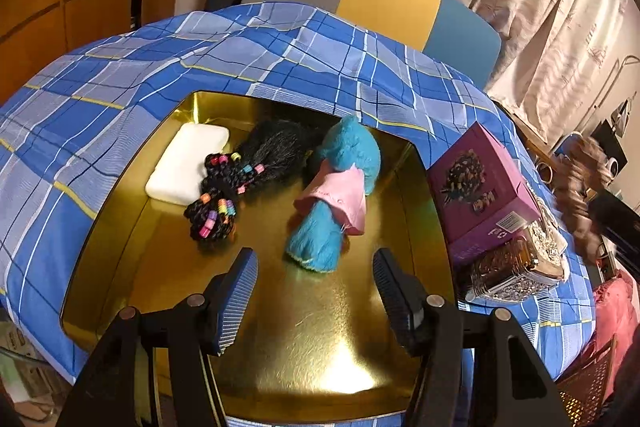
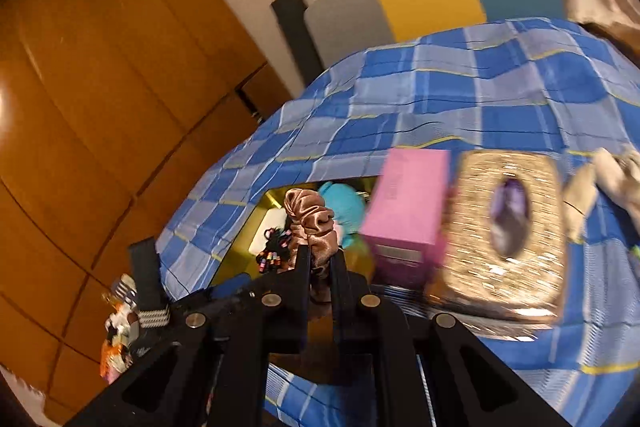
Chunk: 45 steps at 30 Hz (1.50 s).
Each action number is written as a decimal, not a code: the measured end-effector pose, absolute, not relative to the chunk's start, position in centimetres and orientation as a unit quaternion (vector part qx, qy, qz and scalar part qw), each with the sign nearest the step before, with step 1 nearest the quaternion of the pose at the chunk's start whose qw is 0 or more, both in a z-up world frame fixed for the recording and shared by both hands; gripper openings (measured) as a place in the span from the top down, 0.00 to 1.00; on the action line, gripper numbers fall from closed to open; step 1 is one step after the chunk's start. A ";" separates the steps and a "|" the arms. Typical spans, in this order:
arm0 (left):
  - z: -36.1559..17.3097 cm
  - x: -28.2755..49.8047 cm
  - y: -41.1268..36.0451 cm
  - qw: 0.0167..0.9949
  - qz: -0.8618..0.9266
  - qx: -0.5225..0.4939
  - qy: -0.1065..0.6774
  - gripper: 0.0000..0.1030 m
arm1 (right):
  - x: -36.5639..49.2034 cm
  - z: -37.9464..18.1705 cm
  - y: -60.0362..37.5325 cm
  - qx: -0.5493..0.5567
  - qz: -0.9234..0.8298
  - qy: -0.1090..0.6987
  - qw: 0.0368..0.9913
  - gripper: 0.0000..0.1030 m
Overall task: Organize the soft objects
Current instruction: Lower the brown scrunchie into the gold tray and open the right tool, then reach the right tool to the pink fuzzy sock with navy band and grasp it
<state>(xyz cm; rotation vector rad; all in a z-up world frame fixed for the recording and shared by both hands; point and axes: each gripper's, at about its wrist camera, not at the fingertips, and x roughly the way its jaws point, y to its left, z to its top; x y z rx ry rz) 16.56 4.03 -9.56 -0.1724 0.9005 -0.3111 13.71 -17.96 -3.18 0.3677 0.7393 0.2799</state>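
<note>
Left wrist view: the left gripper [image 1: 316, 301] is hovering over the near floor of the gold tray [image 1: 424, 195], its jaws standing wide apart with nothing between them.
Tray contents: the blue plush toy [image 1: 340, 187] in its pink garment is lying just ahead of the jaws; the black beaded braids [image 1: 236, 187] are lying to its left, overlapping the edge of the white pad [image 1: 184, 163] at the far left corner.
Right wrist view: the right gripper [image 2: 320, 259] is holding the brown satin scrunchie [image 2: 310, 223], its jaws pinched tight on the lower folds while most of the loop is sticking up free.
Scrunchie risk: only a small bunch of slippery fabric seems to be caught, so it could be slipping out before it is over the tray.
Collision risk: the purple box [image 2: 404, 211] and the glittery tissue box [image 2: 508, 235] are standing just right of the tray on the checked bedsheet [image 2: 460, 99]; a sweep toward the tray may be clipping the purple box.
Crowding risk: both grippers appear to be heading for one tray, so they could be bumping, or a drop could be landing on the plush toy.
</note>
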 end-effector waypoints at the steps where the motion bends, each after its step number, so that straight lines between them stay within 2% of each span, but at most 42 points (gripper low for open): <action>1: -9.6 16.4 4.2 0.885 -0.148 -0.084 0.434 0.41 | 14.2 -3.2 -17.1 0.164 0.133 0.361 0.909 0.91; 6: -10.0 15.7 5.1 0.884 -0.144 -0.089 0.435 0.41 | 18.3 -4.3 -12.7 0.080 0.109 0.380 0.915 0.91; 19: -10.4 15.3 8.7 0.888 -0.114 -0.122 0.427 0.41 | 24.7 -7.9 -10.0 -0.005 0.015 0.420 0.907 0.91; 21: -10.4 15.3 8.9 0.888 -0.112 -0.126 0.427 0.41 | 25.5 -8.5 -9.6 -0.030 -0.016 0.427 0.904 0.88; 22: -10.5 15.3 9.0 0.887 -0.111 -0.128 0.429 0.41 | 25.7 -8.7 -9.4 -0.039 -0.025 0.428 0.902 0.79; 23: -10.5 15.3 9.1 0.887 -0.111 -0.130 0.430 0.41 | 25.8 -8.7 -9.2 -0.044 -0.025 0.427 0.903 0.76; 26: -10.5 15.3 9.3 0.887 -0.110 -0.130 0.429 0.41 | 25.7 -8.2 -9.0 -0.055 -0.031 0.415 0.908 0.70; 32: -10.8 15.2 8.9 0.883 -0.116 -0.133 0.434 0.41 | 24.1 -4.5 -10.7 0.003 -0.006 0.375 0.927 0.64; 36: -10.9 15.0 8.5 0.881 -0.124 -0.138 0.436 0.41 | 21.9 -1.7 -12.0 0.038 -0.001 0.334 0.942 0.48; 45: -10.1 14.0 6.8 0.886 -0.147 -0.124 0.423 0.41 | 16.2 2.3 -16.7 0.066 -0.028 0.275 0.959 0.44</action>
